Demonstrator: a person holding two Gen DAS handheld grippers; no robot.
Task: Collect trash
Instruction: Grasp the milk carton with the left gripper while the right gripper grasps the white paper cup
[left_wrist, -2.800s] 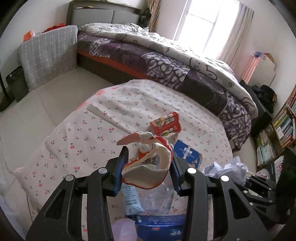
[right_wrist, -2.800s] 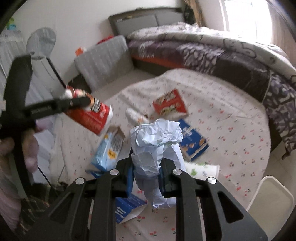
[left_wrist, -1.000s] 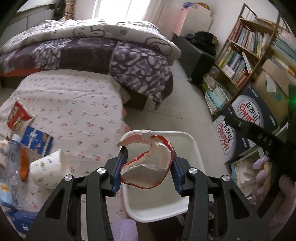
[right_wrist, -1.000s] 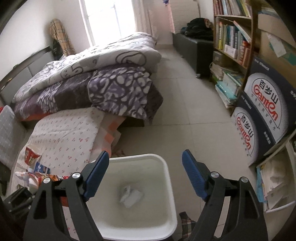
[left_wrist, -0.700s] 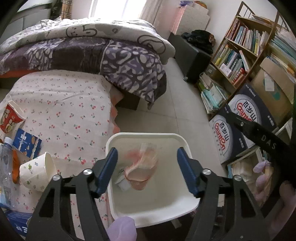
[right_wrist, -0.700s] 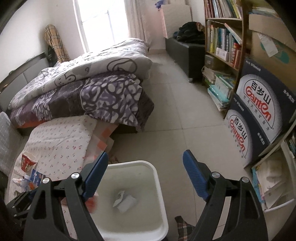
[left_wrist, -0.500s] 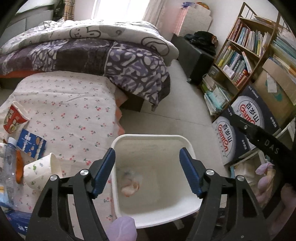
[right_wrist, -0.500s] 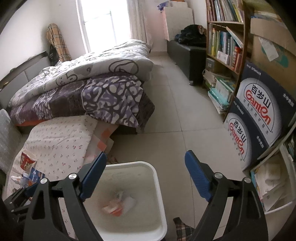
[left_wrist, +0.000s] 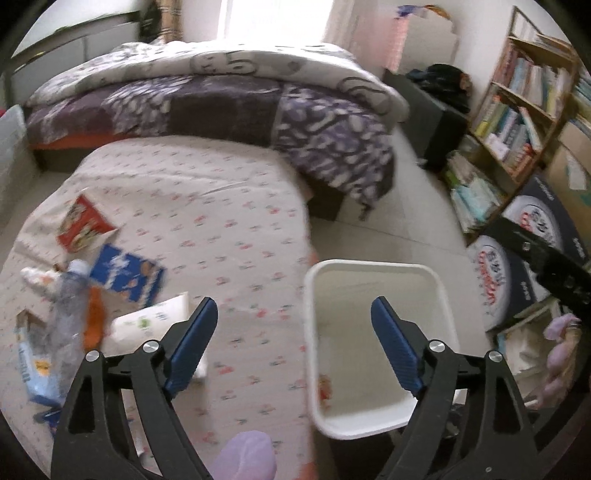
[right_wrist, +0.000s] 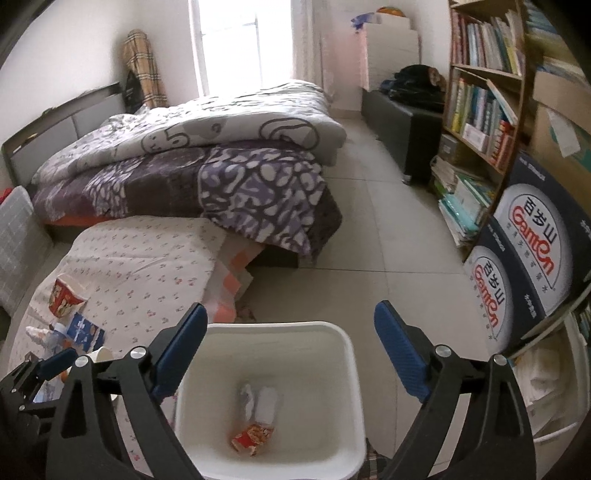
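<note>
A white trash bin (right_wrist: 343, 343) stands on the floor beside the low table; it also shows in the left wrist view (left_wrist: 373, 265). At its bottom lie a red snack wrapper (right_wrist: 253, 435) and crumpled white paper (right_wrist: 258, 400). My right gripper (right_wrist: 290, 334) is open and empty above the bin. My left gripper (left_wrist: 293, 334) is open and empty over the table edge beside the bin. On the flowered tablecloth (left_wrist: 207, 206) lie a red cup (left_wrist: 83, 224), a blue carton (left_wrist: 125, 275), a plastic bottle (left_wrist: 68, 306), a paper cup (left_wrist: 151, 323) and a blue pack (left_wrist: 35, 363).
A bed with a purple patterned quilt (right_wrist: 221, 173) stands behind the table. A bookshelf (right_wrist: 480, 96) and dark printed boxes (right_wrist: 524, 251) line the right wall. Tiled floor (right_wrist: 388, 240) lies between bed and shelf.
My right gripper dropped the crumpled paper into the bin, then my left gripper opened and dropped the red wrapper in. The left view has swung left toward the table.
</note>
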